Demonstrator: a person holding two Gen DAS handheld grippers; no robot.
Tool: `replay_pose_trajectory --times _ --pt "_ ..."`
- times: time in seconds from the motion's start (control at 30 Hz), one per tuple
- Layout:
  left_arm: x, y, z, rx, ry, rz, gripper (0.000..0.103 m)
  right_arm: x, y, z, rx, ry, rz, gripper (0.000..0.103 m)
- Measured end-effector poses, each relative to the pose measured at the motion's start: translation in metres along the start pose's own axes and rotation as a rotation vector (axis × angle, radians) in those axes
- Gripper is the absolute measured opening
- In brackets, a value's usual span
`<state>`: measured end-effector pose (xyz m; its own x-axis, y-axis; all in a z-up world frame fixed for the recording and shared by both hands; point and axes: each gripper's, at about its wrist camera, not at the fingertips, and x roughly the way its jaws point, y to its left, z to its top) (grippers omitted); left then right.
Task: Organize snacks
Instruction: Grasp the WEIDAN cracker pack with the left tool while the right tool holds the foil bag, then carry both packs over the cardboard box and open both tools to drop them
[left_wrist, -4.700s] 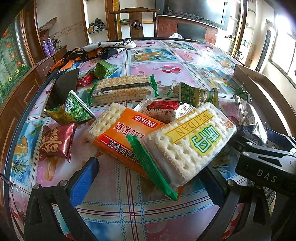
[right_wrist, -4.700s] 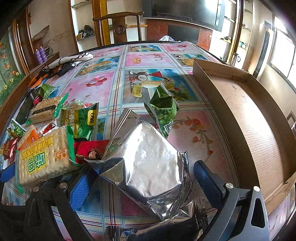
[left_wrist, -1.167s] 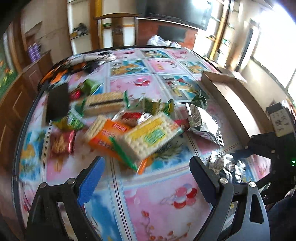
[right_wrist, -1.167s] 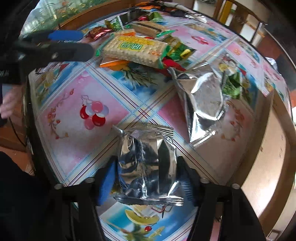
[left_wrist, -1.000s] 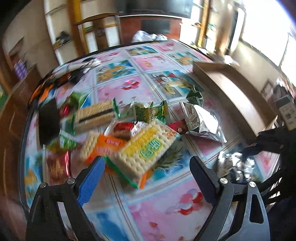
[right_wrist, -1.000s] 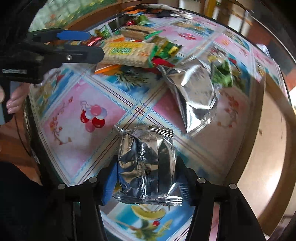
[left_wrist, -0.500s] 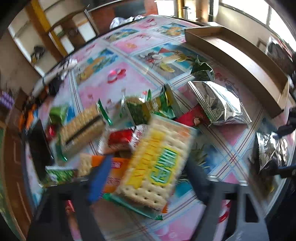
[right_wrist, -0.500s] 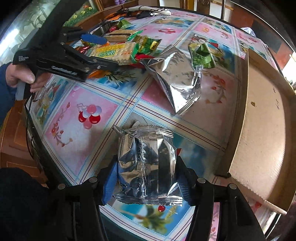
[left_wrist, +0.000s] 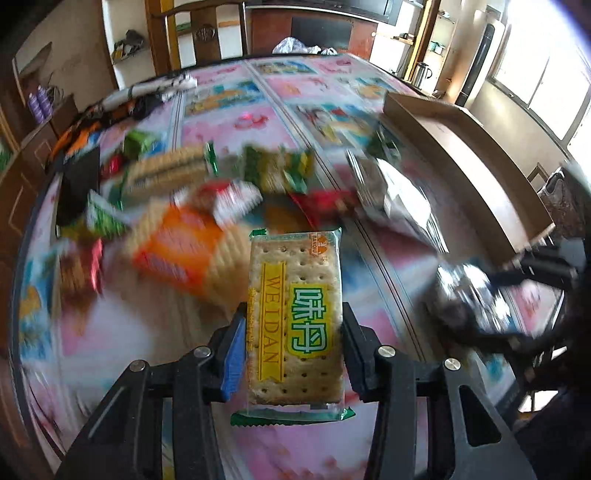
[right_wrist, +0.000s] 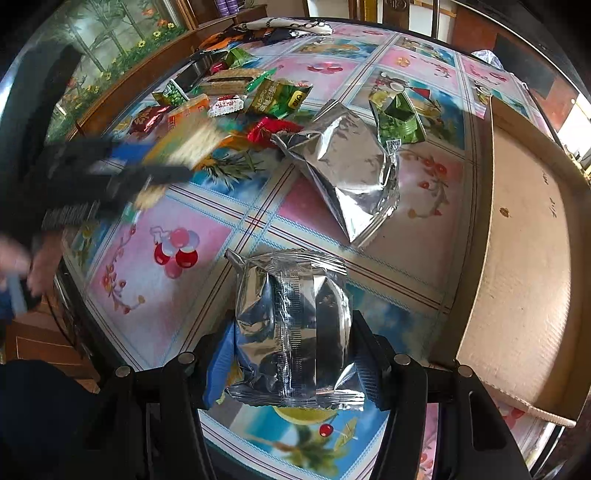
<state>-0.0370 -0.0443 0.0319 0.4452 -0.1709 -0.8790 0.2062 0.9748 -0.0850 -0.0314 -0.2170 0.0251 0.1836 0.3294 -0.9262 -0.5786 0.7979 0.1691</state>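
The cracker pack (left_wrist: 295, 317) sits lengthwise between the jaws of the left gripper (left_wrist: 293, 350), lifted clear of the table (left_wrist: 258, 450). Its clear wrapper has green crimped ends, a yellow band printed "WEIDAN", and green Chinese characters on a yellow-green patch; small orange print at the top corner is too fine to read. The left gripper's jaws are closing, and the blue pad (left_wrist: 234, 354) and the black one opposite already press on the pack's long sides.

From the right wrist view, the silver foil packet (right_wrist: 291, 332) is pinched at its sides by the right gripper (right_wrist: 291, 363), jaws about half spread, above the table edge. Its back seam faces the camera; the printing there is illegible.

On the flowered tablecloth beyond lies a larger silver foil bag (right_wrist: 347, 166), flat and crumpled. Just beside it rests a folded green packet (right_wrist: 399, 114). Farther off, a heap of snacks: a green pea bag (right_wrist: 280, 96) with a yellow oval logo, a red wrapped sweet (right_wrist: 269, 129), an orange cracker pack (right_wrist: 188, 107), a white-and-red packet (right_wrist: 227, 103) and a sandwich cracker pack (right_wrist: 229, 83). A shallow cardboard box (right_wrist: 524, 229) runs along the table's right side, holding nothing visible.
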Motion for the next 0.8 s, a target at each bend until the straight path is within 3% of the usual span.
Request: replay_pose_trajectory --times 0.13,0.33,0.47,0.53,0.6,0.8 --pt "0.005 -0.014 -0.022 -0.024 0.012 0.016 0.045 0.002 0.001 0.003 0.006 -0.003 -0.002 0.063" --pt "0.009 -0.018 -0.018 -0.014 0.011 0.054 0.046 0.007 0.002 0.005 0.016 0.001 -0.005 0.063" --pt "0.014 -0.02 -0.014 -0.003 0.0 0.062 0.057 0.009 0.005 0.006 0.005 -0.002 -0.022 0.064" --pt "0.016 -0.024 -0.013 0.022 -0.008 0.084 0.057 0.009 0.006 0.006 -0.003 -0.003 -0.034 0.064" --pt "0.015 -0.023 -0.014 0.008 -0.029 0.091 0.047 0.009 0.007 0.005 -0.011 -0.009 -0.046 0.063" --pt "0.007 -0.015 -0.014 -0.073 -0.042 0.064 0.045 0.001 0.005 0.004 0.0 -0.045 -0.041 0.063"
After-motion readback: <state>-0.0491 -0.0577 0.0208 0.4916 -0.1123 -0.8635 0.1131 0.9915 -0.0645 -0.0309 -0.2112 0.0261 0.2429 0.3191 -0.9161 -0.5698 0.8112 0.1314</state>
